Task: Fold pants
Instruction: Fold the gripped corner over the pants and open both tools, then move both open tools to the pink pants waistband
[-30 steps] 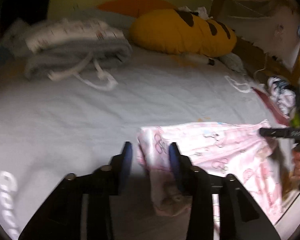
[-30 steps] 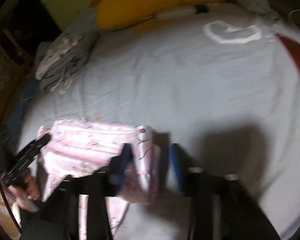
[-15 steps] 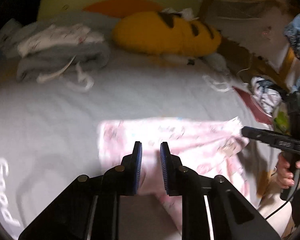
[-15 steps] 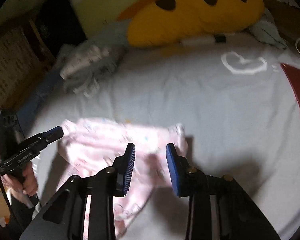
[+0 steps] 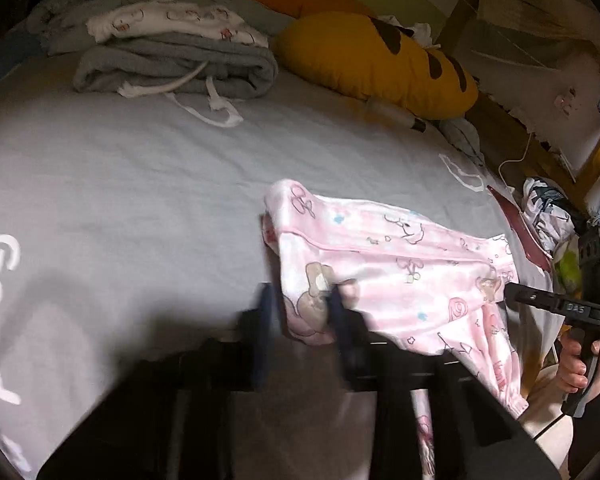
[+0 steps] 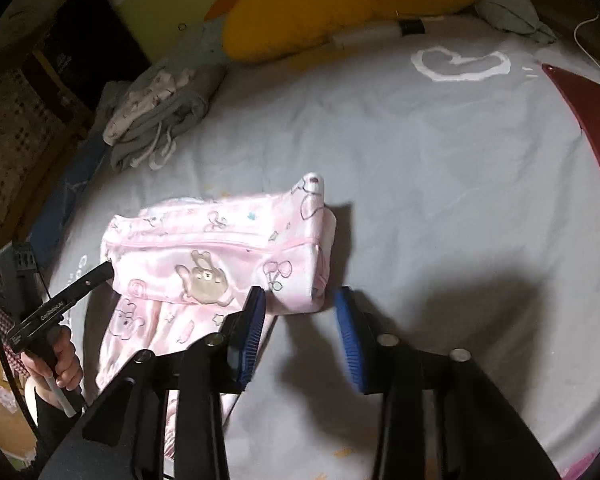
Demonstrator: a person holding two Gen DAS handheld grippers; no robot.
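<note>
Pink printed pants (image 5: 400, 264) lie partly folded on the grey bed sheet (image 5: 140, 200), their lower part hanging over the near edge. My left gripper (image 5: 300, 312) is blurred; its jaws are closing and straddle the pants' left corner, one pad touching cloth and the other a little off it. In the right wrist view the pants (image 6: 204, 240) have their right corner between the closing jaws of my right gripper (image 6: 300, 304), with a gap at the right pad. Each view shows the other gripper (image 6: 80, 288) (image 5: 540, 300) at the far corner, held by a hand (image 5: 576, 364).
A folded grey and white pile of clothes (image 5: 172, 64) sits at the back left of the bed, a yellow pillow (image 5: 380, 64) behind it. A red flat item (image 6: 580, 120) lies at the right edge. Bare sheet stretches between the pants and the pile.
Half a second ago the pants lay flatter, with both pairs of jaws narrower and over the cloth. Now each pair stands wider around a raised, folded corner.
</note>
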